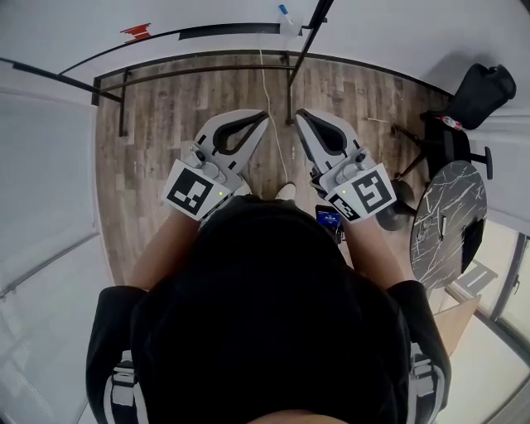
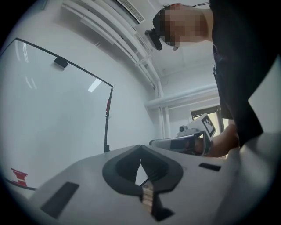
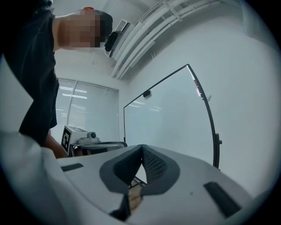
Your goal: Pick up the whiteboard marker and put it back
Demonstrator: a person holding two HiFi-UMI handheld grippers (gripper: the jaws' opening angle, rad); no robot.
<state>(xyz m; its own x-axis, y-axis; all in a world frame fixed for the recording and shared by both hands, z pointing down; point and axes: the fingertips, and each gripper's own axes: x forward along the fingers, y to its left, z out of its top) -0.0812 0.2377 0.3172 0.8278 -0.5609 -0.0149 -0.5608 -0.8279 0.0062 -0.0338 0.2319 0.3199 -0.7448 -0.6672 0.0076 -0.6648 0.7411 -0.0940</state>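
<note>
At whiteboard (image 3: 167, 118), marker (image 1: 284, 12) well apart from left gripper (image 1: 267, 116), right gripper (image 1: 298, 113); fingers (image 1: 240, 120) clenched, empty.

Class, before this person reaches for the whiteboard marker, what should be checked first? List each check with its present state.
1. Left gripper empty: ok, nothing between its jaws.
2. Right gripper empty: ok, nothing between its jaws.
3. Jaws open for a grasp: not ok, both pairs are together.
4. Whiteboard ahead of both grippers: ok.
5. Target found: cannot tell; a small blue-tipped thing by the board may be the marker.
</note>
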